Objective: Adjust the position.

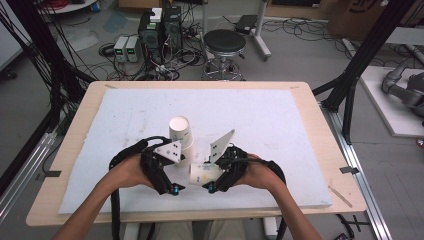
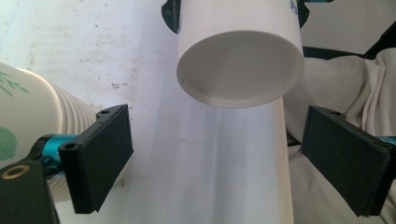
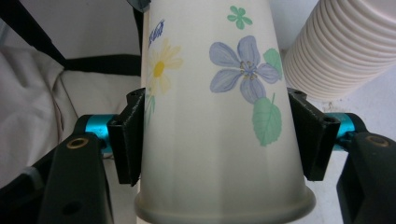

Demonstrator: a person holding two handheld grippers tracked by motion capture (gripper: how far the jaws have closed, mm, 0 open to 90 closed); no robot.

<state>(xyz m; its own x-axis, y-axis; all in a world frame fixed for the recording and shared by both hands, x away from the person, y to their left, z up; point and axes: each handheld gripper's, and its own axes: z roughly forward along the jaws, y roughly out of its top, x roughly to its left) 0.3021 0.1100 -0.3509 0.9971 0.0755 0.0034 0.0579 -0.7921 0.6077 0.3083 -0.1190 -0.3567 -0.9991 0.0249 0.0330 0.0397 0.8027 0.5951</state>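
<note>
**Flowered paper cup gripped on its side above the white mat**

A single paper cup [image 3: 219, 116], printed with a blue flower, a yellow daisy and green leaves, is clamped between the two black pads of the right gripper [image 1: 220, 175]. The pads press on opposite sides of its wall, a little above the rolled rim. In the high view the cup [image 1: 204, 174] lies on its side, lifted just above the white mat [image 1: 280, 125], its closed bottom pointing toward the left gripper [image 1: 167, 172]. The left gripper view looks straight at that recessed bottom [image 2: 240, 70].

The left gripper's jaws stand wide apart and hold nothing; the cup hangs beyond them, not between the pads. Just beside its left pad is a stack of paper cups [image 2: 32, 130], its ridged rims showing. From above, that stack [image 1: 180, 131] stands upright on the mat, right behind the two grippers. The mat covers a wooden table [image 1: 75, 125], and both forearms come in from the near edge.
</note>
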